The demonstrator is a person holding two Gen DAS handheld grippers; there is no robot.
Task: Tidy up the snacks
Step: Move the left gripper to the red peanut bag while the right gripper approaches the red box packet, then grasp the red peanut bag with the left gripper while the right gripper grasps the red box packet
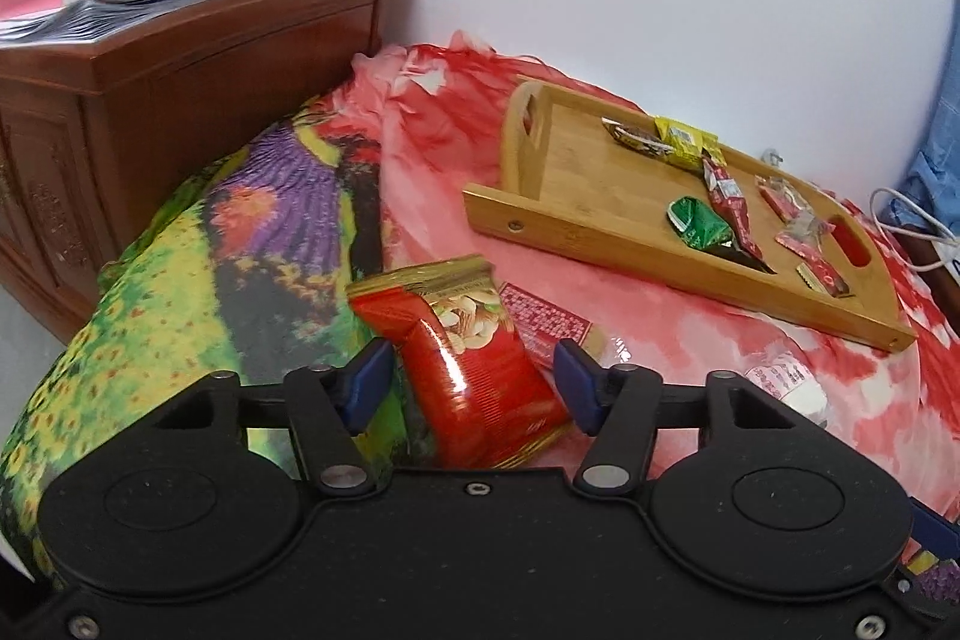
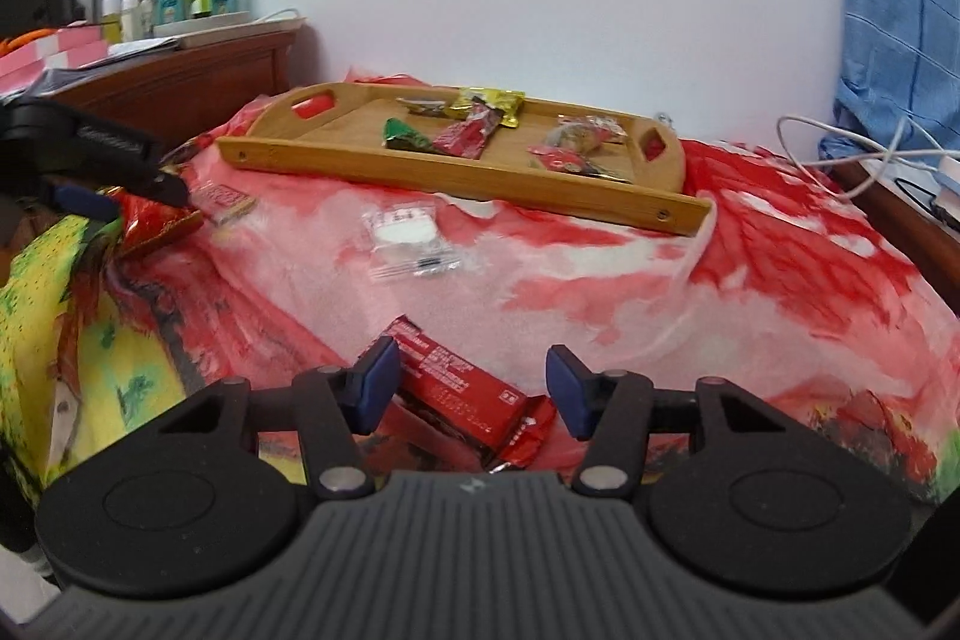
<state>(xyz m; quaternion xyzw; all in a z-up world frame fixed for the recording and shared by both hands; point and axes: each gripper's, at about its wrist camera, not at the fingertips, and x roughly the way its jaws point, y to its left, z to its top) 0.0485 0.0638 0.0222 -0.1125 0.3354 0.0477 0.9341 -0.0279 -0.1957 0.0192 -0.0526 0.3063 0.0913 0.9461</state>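
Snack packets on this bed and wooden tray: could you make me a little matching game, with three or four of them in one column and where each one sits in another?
Things:
1. glossy red and gold nut bag
2. crumpled green foil wrapper
3. clear plastic packet with white contents
4. flat red snack bar packet

Places:
A. on the bamboo tray
B. between the open jaws of the left gripper
C. between the open jaws of the right gripper
D. lying alone on the red blanket

Pairs: 1-B, 2-A, 3-D, 4-C
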